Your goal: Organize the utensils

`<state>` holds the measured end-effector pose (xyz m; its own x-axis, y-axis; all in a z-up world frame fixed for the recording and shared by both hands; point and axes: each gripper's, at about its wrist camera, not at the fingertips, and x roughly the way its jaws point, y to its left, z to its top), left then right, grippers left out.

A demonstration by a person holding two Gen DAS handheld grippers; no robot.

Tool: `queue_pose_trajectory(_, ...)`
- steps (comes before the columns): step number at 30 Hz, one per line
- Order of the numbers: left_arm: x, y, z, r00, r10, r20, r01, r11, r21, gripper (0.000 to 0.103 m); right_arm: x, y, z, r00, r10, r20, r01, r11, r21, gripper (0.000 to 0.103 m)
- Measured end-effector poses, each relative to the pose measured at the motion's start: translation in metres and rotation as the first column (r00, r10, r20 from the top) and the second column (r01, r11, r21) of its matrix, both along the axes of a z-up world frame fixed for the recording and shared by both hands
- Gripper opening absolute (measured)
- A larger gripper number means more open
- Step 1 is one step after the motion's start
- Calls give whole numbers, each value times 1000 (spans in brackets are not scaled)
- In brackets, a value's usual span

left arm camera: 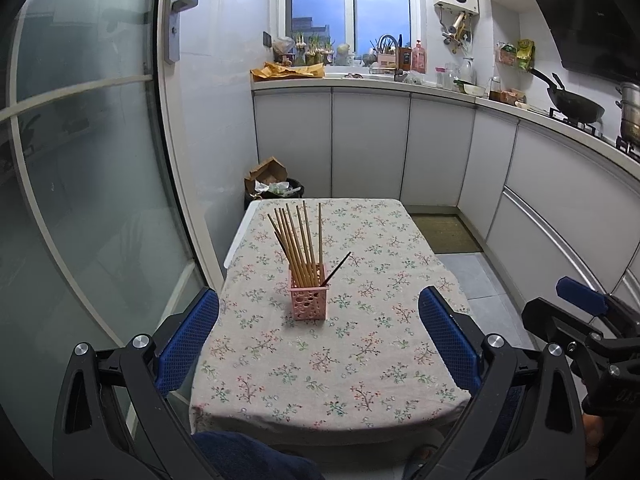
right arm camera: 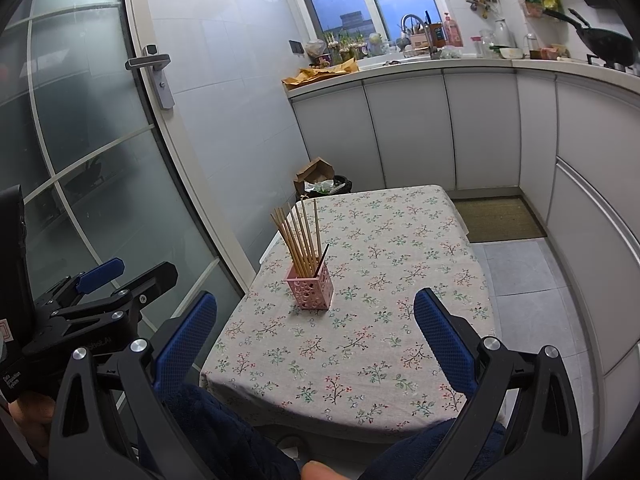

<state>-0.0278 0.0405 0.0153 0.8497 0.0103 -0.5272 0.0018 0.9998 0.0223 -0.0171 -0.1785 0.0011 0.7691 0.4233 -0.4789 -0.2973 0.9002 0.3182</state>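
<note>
Left gripper (left arm camera: 320,344): jaws spread wide with nothing between the blue pads, held back over the near edge of the table
Right gripper (right arm camera: 316,344): jaws likewise wide apart and empty, held back from the near edge; in the left wrist view it shows at the far right, beside the left gripper
Pink holder (left arm camera: 308,293): upright on the floral tablecloth (left arm camera: 360,360), ahead of both pairs of jaws and well apart from them; centred between the left gripper's pads, slightly left of centre for the right gripper
Bamboo chopsticks (left arm camera: 298,240): a bundle standing in the holder, fanned and leaning away to the left
Dark chopstick (left arm camera: 336,268): one, also in the holder, tilted to the right apart from the bundle
Table surface: nothing else lies on the cloth between the jaws and the holder
Person: dark blue clothed legs (right arm camera: 224,432) under the near edge, below the jaws
</note>
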Motion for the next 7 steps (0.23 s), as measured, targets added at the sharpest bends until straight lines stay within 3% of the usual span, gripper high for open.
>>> queue_pose_trajectory(7, 3, -1, 1, 1000, -11, -15, 11, 1000, 9, 96, -1, 0, 0, 1000, 2, 1, -2, 1000, 4, 96)
